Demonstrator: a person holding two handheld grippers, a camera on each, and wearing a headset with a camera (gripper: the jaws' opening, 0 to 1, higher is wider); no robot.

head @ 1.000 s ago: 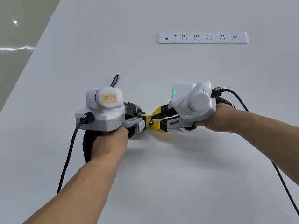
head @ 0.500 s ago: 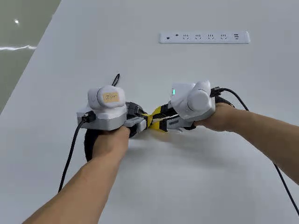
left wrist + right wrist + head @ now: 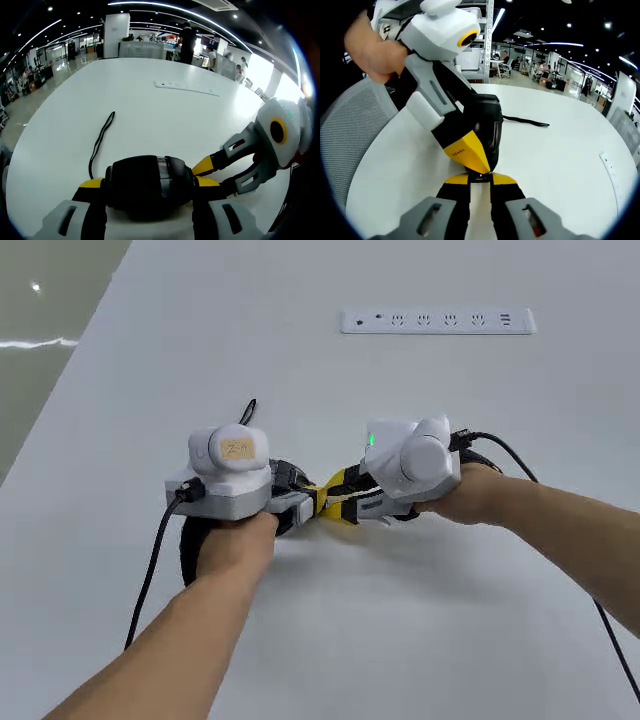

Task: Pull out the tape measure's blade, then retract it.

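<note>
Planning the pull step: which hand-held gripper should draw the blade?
Right. The right hand-held gripper has its jaws closed at the tape measure mouth, seemingly on the blade tip; the left hand-held gripper clamps the body.

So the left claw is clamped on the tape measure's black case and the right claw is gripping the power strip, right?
No: the right gripper view shows the right claw pinched on the blade tip; the power strip lies untouched. The left claw does clamp the case.
</note>
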